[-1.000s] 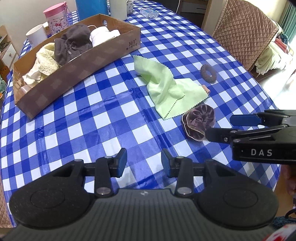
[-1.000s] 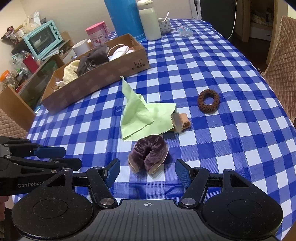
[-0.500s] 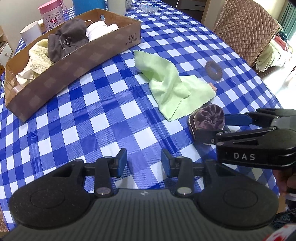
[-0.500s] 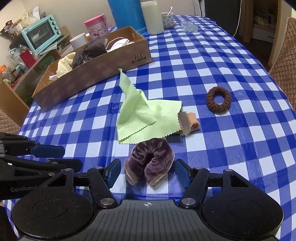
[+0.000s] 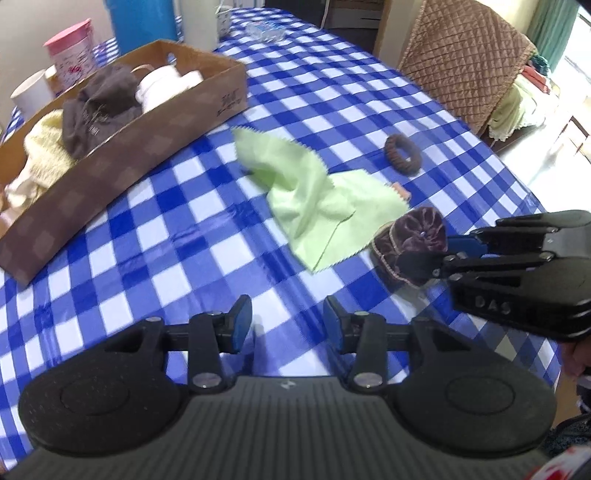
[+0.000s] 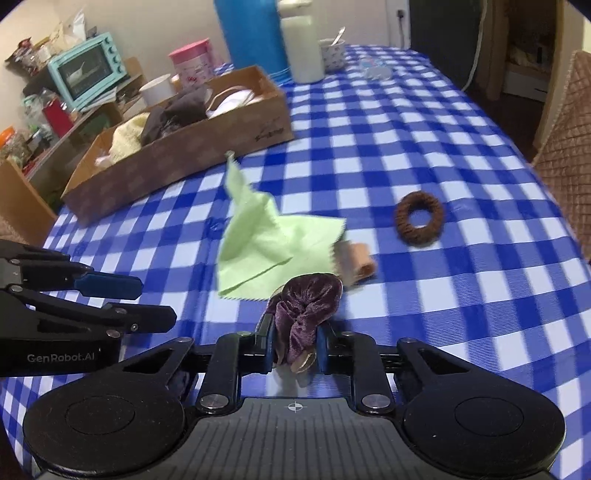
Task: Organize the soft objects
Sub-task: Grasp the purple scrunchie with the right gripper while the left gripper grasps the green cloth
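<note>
My right gripper [image 6: 294, 349] is shut on a purple velvet scrunchie [image 6: 308, 301], squeezed between its pads just above the checked tablecloth; it also shows in the left wrist view [image 5: 410, 240]. My left gripper [image 5: 289, 325] is open and empty above the cloth. A light green cloth [image 5: 317, 195] lies crumpled mid-table, also in the right wrist view [image 6: 269, 243]. A brown ring scrunchie [image 6: 419, 218] lies to its right. A small tan roll [image 6: 356, 260] sits by the green cloth. A cardboard box [image 5: 122, 158] at the far left holds several soft items.
A blue flask [image 6: 251, 33], a white bottle [image 6: 301, 48], a pink tin [image 6: 190, 61] and white cups stand behind the box. A quilted chair [image 5: 465, 62] stands at the table's far right. The table's right edge [image 5: 532, 192] is near my right gripper.
My right gripper moved forward around the purple scrunchie and shut on it, squeezing it. My left gripper stayed open and shifted slightly.
</note>
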The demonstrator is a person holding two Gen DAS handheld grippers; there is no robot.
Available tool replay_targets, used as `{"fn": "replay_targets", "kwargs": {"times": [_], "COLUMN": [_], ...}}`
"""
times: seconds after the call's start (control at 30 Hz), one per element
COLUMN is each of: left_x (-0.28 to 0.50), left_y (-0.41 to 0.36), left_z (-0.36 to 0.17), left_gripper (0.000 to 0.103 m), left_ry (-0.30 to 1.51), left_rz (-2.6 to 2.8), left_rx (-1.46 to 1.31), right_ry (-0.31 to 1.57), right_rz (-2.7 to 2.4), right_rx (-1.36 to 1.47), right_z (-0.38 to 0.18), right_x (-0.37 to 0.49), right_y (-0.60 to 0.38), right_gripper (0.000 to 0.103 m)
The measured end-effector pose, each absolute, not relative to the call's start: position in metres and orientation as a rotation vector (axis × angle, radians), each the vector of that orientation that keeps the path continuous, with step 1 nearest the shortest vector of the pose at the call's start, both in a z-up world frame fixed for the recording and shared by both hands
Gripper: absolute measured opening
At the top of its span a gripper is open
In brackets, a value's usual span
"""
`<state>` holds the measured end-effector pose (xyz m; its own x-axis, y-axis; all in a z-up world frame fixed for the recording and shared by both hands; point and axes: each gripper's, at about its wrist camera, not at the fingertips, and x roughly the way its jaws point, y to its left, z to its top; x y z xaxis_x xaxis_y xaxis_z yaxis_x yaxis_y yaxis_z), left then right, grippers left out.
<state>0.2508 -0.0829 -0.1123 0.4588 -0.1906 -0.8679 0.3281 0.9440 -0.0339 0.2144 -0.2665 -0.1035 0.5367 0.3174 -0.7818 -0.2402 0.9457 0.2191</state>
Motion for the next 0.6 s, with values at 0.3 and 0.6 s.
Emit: {"fn": "replay_targets", "kwargs": {"times": [0.3, 0.6], "left_x": [0.265, 0.281], "left_y": [-0.124, -0.15], "left_z": [-0.124, -0.146], "left_gripper": [0.056, 0.056], "left_ry": [1.008, 0.969], "left_rz": [-0.424, -0.359], "left_rx": [0.253, 0.348], "right_ry": [0.919, 0.935], "right_rz": [0.208, 0.174], "right_rx": [0.164, 0.221], "right_z": [-0.09, -0.092], "right_x": [0.218, 0.215], "right_y": [-0.31, -0.329], "right_gripper": [0.022, 0.022]}}
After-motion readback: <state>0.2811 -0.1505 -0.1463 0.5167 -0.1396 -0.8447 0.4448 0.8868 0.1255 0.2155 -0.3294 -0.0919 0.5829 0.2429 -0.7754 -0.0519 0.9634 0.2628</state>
